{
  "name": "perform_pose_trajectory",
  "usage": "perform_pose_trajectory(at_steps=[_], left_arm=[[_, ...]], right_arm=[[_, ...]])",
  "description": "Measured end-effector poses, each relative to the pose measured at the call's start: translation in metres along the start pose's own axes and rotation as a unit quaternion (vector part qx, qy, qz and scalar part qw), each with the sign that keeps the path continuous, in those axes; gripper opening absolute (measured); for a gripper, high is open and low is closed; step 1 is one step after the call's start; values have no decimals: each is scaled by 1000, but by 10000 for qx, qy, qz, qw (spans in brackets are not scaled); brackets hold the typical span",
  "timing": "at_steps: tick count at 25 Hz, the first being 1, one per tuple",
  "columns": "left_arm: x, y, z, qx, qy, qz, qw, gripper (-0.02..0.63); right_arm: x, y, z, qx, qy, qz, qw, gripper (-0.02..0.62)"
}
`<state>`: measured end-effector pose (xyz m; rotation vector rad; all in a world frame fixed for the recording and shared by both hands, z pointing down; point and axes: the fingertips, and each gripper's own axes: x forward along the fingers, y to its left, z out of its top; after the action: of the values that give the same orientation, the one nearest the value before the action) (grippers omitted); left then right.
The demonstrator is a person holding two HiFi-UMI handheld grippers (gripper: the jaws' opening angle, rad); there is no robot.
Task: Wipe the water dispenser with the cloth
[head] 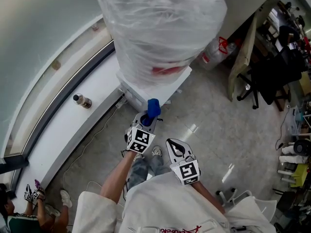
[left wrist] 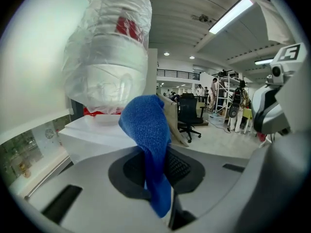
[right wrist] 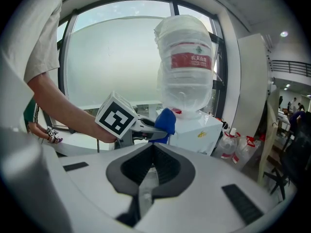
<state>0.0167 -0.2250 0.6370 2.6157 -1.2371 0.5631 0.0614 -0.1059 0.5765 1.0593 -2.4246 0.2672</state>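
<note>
Centre of head view: left gripper [head: 147, 119] clamps the blue cloth [head: 153, 108], just short of the water dispenser [head: 155, 89]. Cloth looks soft, light and floppy; a bunched grip should suffice. Right gripper [head: 176, 147] is pinched together, empty.

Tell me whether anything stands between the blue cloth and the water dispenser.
Nothing visible does. The left tool holds the cloth up close to the dispenser, with only open air between them.
</note>
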Motion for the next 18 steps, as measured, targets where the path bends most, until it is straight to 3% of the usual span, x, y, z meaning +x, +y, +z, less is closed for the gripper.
perform_pose_trajectory(at_steps=[3,8,14,18], left_arm=[[-11,24,-6,-144,-61,241,9996,63],[-33,99,-19,-427,-61,843,9955,63],[-35,193,-40,-546,264,1482,9871,63],[-22,237,-46,-457,582,1561,9850,63]], right_arm=[[3,1,-1,-5,17,3,10000,15],[10,1,1,-6,53,27,10000,14],[9,-3,-3,-67,218,23,9997,14],[15,-1,-5,-75,319,59,9994,15]])
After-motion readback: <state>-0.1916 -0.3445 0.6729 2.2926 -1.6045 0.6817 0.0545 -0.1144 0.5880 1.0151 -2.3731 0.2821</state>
